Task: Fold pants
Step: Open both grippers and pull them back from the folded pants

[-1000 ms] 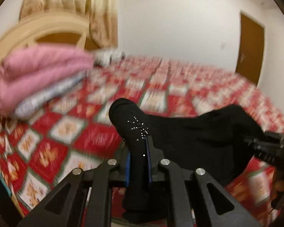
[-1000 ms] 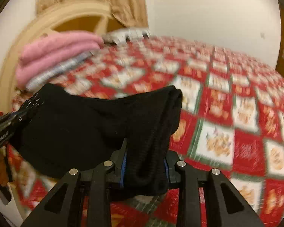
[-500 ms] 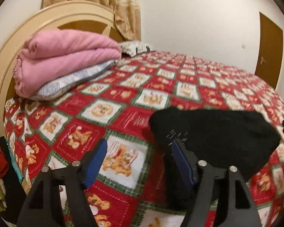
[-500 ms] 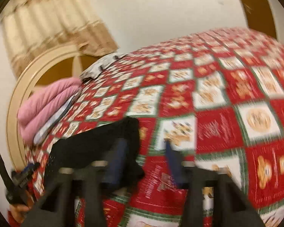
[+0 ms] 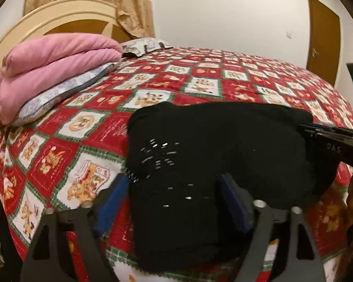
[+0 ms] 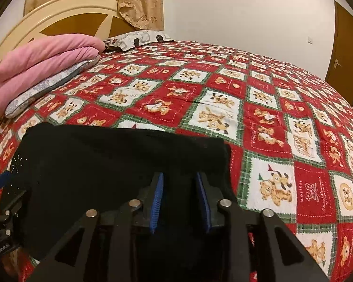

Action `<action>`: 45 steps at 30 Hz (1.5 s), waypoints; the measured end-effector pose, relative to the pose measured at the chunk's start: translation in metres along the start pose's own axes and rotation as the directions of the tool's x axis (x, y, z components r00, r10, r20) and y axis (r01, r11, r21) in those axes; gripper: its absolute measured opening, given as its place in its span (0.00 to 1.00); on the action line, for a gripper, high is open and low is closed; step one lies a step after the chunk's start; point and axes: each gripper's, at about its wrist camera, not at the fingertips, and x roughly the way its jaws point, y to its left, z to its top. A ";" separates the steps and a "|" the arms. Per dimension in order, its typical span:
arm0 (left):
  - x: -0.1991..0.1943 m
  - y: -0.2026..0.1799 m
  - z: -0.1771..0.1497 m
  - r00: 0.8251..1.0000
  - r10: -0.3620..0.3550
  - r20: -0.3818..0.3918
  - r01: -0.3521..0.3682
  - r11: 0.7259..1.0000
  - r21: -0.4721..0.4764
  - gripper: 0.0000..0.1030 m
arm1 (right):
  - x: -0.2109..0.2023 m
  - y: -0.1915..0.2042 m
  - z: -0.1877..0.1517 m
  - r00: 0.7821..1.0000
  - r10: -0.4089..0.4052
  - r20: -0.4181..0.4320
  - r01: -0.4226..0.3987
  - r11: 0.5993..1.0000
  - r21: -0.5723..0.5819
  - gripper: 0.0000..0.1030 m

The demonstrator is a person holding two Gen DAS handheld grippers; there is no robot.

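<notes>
Pants [image 5: 223, 155] lying folded on bedspread [image 6: 270, 117], released since before, left gripper [image 5: 174, 202] wide, right gripper [image 6: 180, 202] narrower.

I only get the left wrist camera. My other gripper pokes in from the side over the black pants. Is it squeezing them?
Observer: In the right wrist view, the right gripper has its blue pads a narrow gap apart, with the black pants between them. I cannot tell whether it is really pinching.
Child: Do the pants go on past it?
Observer: No. They end in a straight edge just to the right of that gripper, and beyond it only the teddy-bear quilt shows.
Child: Where is my left gripper from over there?
Observer: The left gripper sits at the opposite end of the pants, beside the sparkly studs.
</notes>
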 end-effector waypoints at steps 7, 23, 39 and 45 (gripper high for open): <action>-0.005 0.009 0.002 0.998 0.014 -0.061 -0.018 0.997 -0.071 0.96 | -0.029 -0.003 -0.005 0.998 0.058 0.040 -0.061 0.995 0.075 0.57; -0.095 -0.013 -0.017 0.997 0.060 0.054 -0.059 0.998 -0.015 0.96 | -0.123 0.022 -0.080 0.981 0.180 0.070 -0.193 0.936 0.294 0.69; -0.138 -0.041 -0.055 0.999 0.035 -0.024 -0.035 0.999 0.035 0.95 | -0.186 0.023 -0.113 0.990 0.123 0.067 -0.138 0.933 0.332 0.70; -0.161 -0.039 -0.061 1.000 0.011 -0.007 -0.011 1.000 0.023 0.95 | -0.213 0.028 -0.122 0.989 0.112 0.093 -0.135 0.943 0.303 0.70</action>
